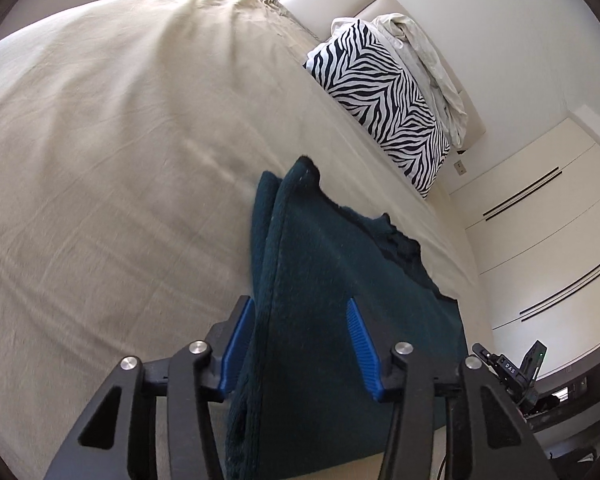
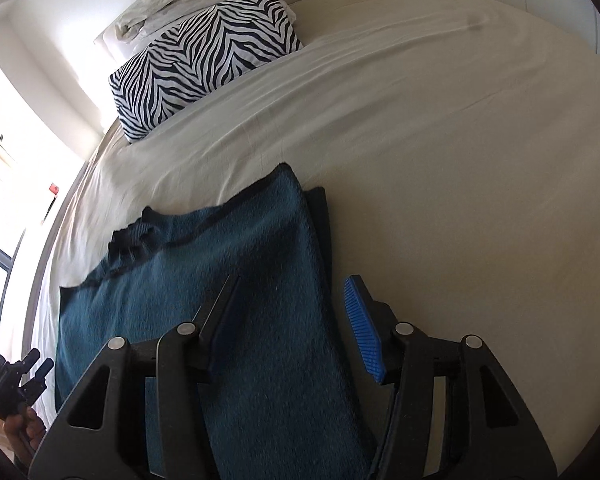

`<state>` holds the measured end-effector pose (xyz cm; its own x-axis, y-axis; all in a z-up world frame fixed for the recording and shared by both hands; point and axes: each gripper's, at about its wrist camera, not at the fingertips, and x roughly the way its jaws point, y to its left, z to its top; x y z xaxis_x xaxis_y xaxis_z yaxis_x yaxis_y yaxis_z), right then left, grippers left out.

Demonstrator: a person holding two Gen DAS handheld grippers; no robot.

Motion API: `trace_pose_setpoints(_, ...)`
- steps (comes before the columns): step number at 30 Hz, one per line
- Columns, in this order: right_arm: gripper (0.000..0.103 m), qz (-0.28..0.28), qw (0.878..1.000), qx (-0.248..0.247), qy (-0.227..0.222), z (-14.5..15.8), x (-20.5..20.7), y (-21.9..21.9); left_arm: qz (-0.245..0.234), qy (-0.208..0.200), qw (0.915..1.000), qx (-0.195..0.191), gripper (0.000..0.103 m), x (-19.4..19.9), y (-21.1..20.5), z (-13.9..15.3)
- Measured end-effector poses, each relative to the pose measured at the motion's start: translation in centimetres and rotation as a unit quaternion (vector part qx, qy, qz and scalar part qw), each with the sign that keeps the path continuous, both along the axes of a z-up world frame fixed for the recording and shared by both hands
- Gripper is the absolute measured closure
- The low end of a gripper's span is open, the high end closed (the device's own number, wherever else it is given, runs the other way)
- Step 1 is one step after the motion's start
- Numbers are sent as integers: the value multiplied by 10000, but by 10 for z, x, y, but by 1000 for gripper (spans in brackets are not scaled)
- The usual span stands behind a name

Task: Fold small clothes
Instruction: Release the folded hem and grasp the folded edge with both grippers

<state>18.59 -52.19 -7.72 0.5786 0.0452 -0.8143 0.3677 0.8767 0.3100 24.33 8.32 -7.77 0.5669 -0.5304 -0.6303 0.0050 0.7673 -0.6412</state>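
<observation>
The left gripper [image 1: 302, 344] hangs over one side edge of the teal sweater [image 1: 340, 300], its blue pads [image 1: 362, 344] spread, with the folded edge of the knit lying between them but not pinched. That placement suggests the side has been laid over and let go, the pads standing clear so the cloth can settle flat. Ahead of this gripper the sweater runs away across the bed [image 1: 100, 160], its dark collar on the far side, and a doubled edge shows just ahead of the near pad. Farther ahead and to its right a zebra-print pillow [image 1: 380, 104] leans by the headboard, out of the working area.

The right gripper [image 2: 296, 320] sits over the opposite side edge of the same sweater [image 2: 228, 280], likewise spread and gripping nothing: one finger rests over the knit, the other blue pad [image 2: 362, 328] is over bare sheet [image 2: 460, 160] just beside the edge. A dark layer peeks out along that edge, so I judge both sides are folded inward. With the two grippers mirrored at the hem end, the next fold would likely carry the hem toward the collar.
</observation>
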Motion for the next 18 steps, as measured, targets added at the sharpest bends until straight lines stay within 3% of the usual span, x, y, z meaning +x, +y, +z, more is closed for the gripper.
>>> trace_pose_setpoints(6, 52, 265, 9992, -301, 37, 4, -35, 13, -18, -46, 9995, 322, 53, -20, -3, -7)
trace_pose_setpoints(10, 53, 177, 9995, -231, 114, 0, -46, 5, -83, -38, 9987, 499, 64, -26, -6, -11)
trace_pose_setpoints(15, 54, 140, 9998, -88, 93, -3, -58, -2, -134, -145, 9972, 727, 66, -39, -10, -9)
trace_pose_setpoints(18, 62, 246, 9995, -92, 169, -6, -60, -2, -131, -159, 9970, 743, 66, -43, -11, -9)
